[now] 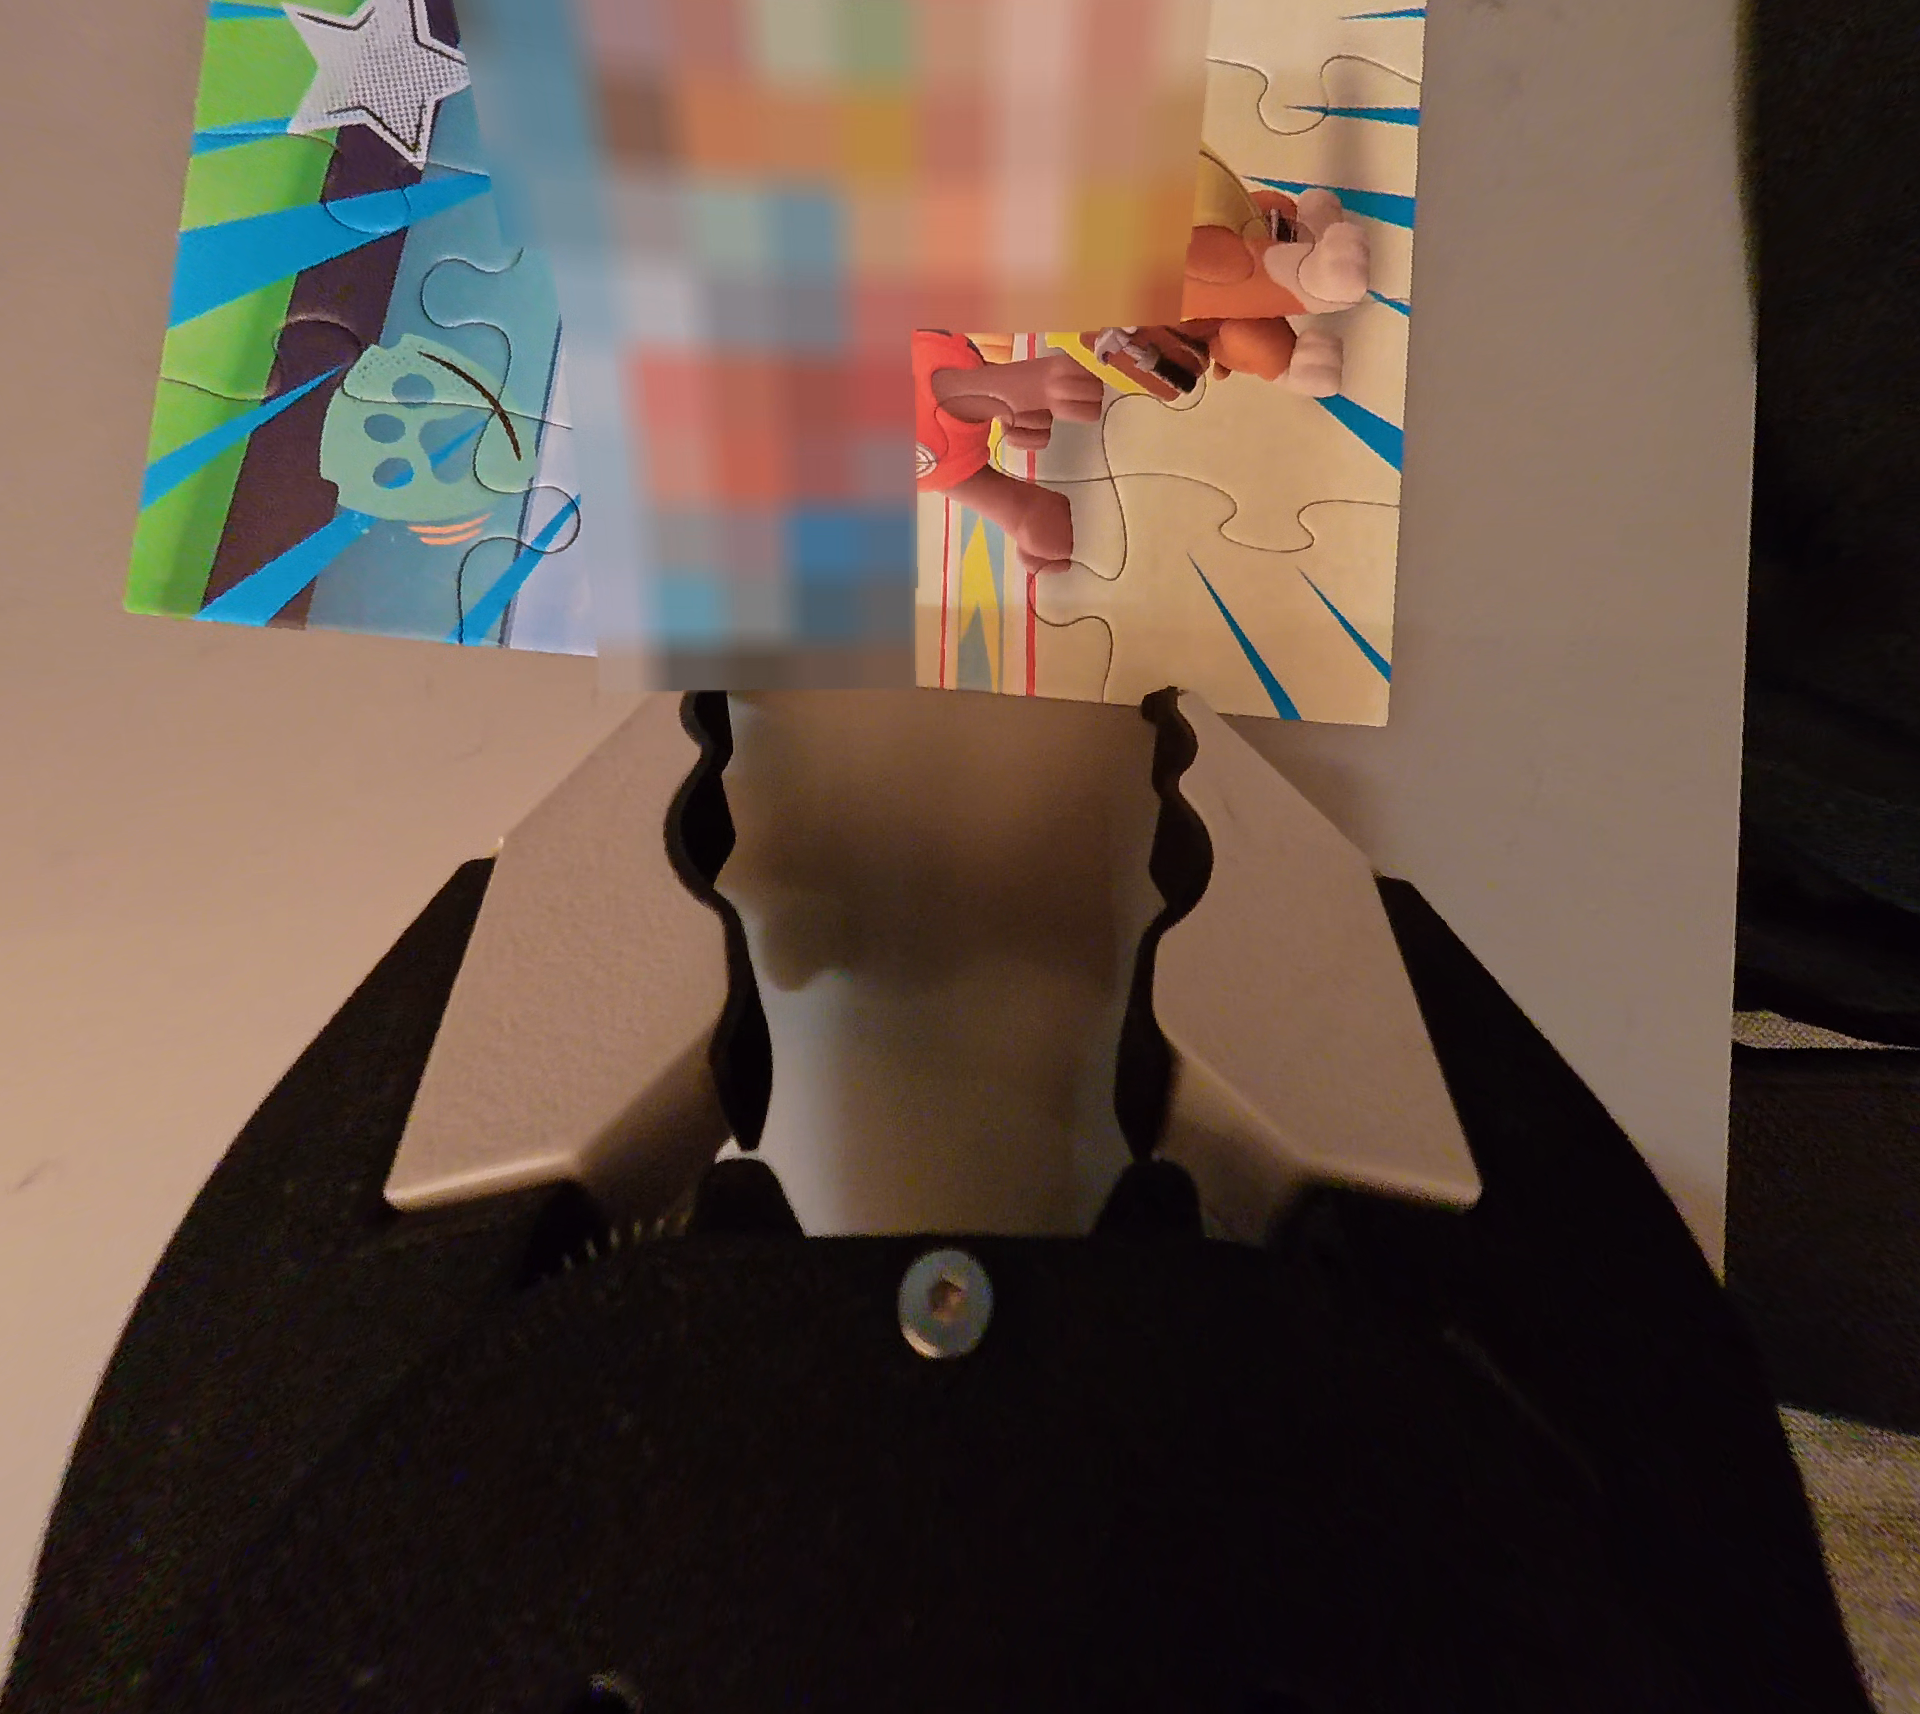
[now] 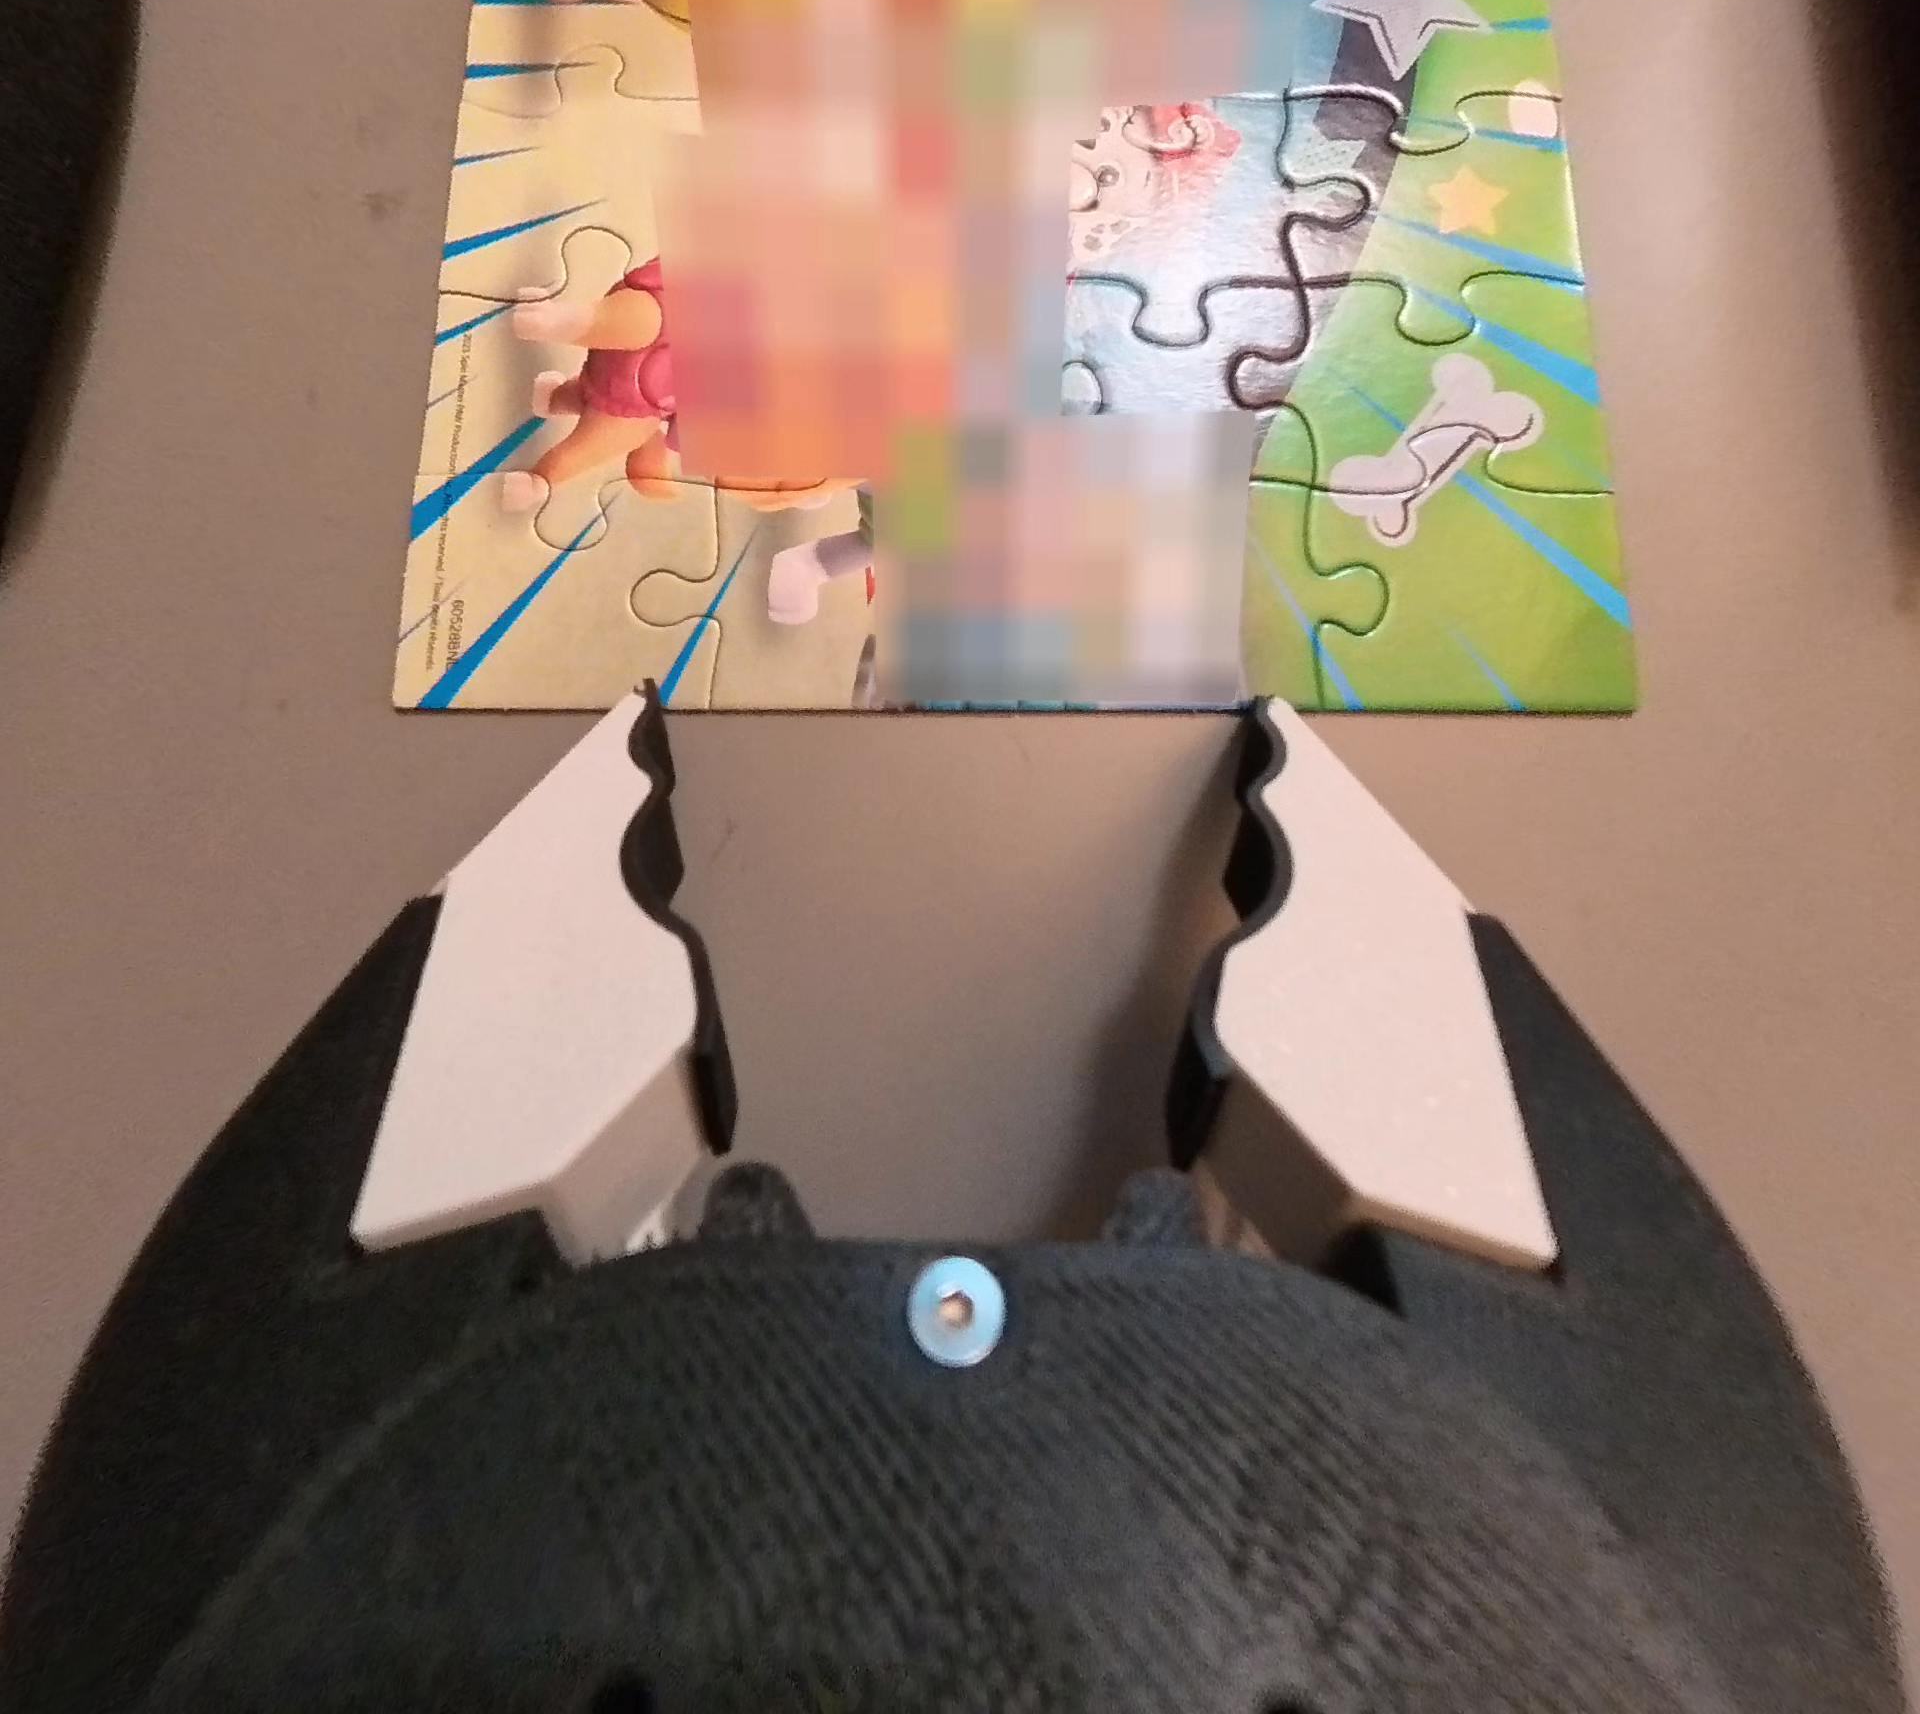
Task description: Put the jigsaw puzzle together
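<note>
An assembled cartoon jigsaw puzzle (image 1: pixel 1247 521) lies flat on a grey table (image 1: pixel 208 833). In the left wrist view my left gripper (image 1: pixel 940 703) is open with nothing between its pads, and its fingertips (image 1: pixel 1164 708) stand right at the puzzle's near edge. In the right wrist view the same puzzle (image 2: pixel 1455 573) shows from its opposite side. My right gripper (image 2: pixel 951 708) is wide open and empty, with its fingertips (image 2: pixel 649 708) at that near edge of the puzzle. Whether the tips touch the edge I cannot tell.
The table's right edge (image 1: pixel 1735 729) runs close to the puzzle in the left wrist view, with dark fabric (image 1: pixel 1829 417) beyond it. Dark shapes (image 2: pixel 62 106) flank the table in the right wrist view. One gripper's finger ends stand about 25 centimeters off the other's.
</note>
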Demonstrator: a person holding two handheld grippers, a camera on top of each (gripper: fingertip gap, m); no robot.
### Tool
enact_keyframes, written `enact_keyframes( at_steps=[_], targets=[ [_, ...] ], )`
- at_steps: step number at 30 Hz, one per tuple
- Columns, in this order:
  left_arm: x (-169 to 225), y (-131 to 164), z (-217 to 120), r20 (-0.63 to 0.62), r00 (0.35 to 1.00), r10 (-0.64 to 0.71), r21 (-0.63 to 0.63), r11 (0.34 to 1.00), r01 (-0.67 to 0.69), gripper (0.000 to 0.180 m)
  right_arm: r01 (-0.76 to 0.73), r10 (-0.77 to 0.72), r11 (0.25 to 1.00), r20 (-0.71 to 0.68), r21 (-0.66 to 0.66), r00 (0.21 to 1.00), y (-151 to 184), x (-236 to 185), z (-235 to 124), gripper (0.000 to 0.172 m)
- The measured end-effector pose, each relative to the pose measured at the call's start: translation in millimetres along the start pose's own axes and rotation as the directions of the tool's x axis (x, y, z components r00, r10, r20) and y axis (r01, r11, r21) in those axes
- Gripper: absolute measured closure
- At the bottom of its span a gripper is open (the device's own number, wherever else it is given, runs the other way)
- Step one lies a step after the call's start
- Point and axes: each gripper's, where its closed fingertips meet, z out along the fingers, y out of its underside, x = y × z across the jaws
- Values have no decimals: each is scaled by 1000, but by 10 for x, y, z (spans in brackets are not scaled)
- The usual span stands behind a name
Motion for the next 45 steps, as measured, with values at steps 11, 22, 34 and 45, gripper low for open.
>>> enact_keyframes(
  at_steps=[11, 22, 34, 45],
  targets=[
    [-2, -6, 3, 1, 1000, -2, 8, 1000, 2, 101, 1, -1, 1000, 1, -7, 1000, -2, 3, 3, 63],
    [-5, -13, 5, 1, 1000, -4, 5, 1000, 4, 101, 2, -2, 1000, 2, -9, 1000, -2, 9, 6, 64],
    [-77, 11, -64, 64, 998, -29, 30, 999, 27, 101, -60, 62, 998, -42, 32, 997, 20, 38, -53, 73],
    [-536, -408, -38, 185, 961, -206, 230, 960, 161, 95, -25, 72, 979, -232, 201, 970, -387, 358, -112, 81]
  ],
)
